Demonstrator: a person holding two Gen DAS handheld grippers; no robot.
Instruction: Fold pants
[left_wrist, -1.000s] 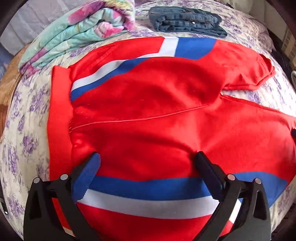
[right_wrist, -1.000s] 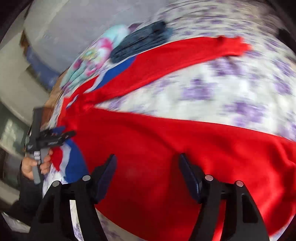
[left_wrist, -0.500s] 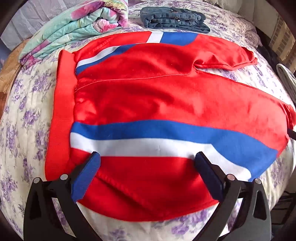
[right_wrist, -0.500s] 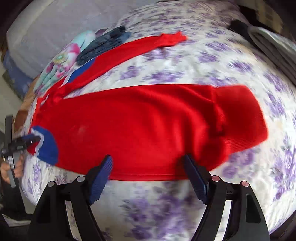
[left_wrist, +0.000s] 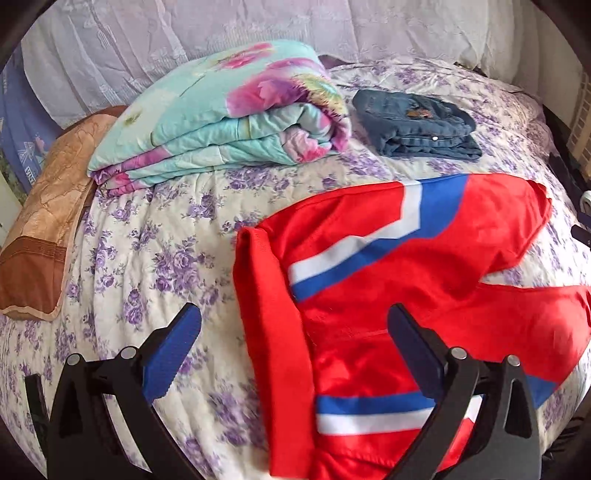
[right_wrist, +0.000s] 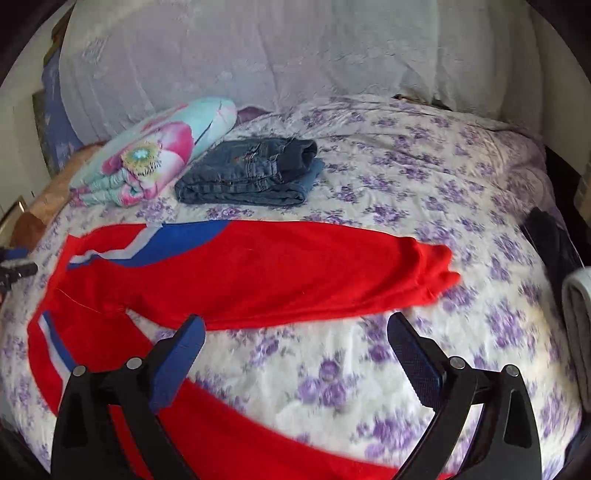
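Red pants (left_wrist: 424, 288) with blue and white side stripes lie spread flat on the bed, waistband to the left, legs splayed to the right. In the right wrist view the pants (right_wrist: 258, 273) show the far leg stretched across the middle and the near leg running under the fingers. My left gripper (left_wrist: 293, 332) is open and empty above the waistband. My right gripper (right_wrist: 295, 343) is open and empty above the bedspread between the two legs.
The bed has a white bedspread with purple flowers (left_wrist: 155, 258). A folded floral blanket (left_wrist: 221, 110) and folded blue jeans (left_wrist: 413, 125) lie at the far side. A brown pillow (left_wrist: 44, 221) sits at the left edge. A white curtain (right_wrist: 258, 55) hangs behind.
Both grippers have pulled back and risen from the pants, staying open. The left view has swung left toward the waistband. The right view now looks across both legs toward the back.
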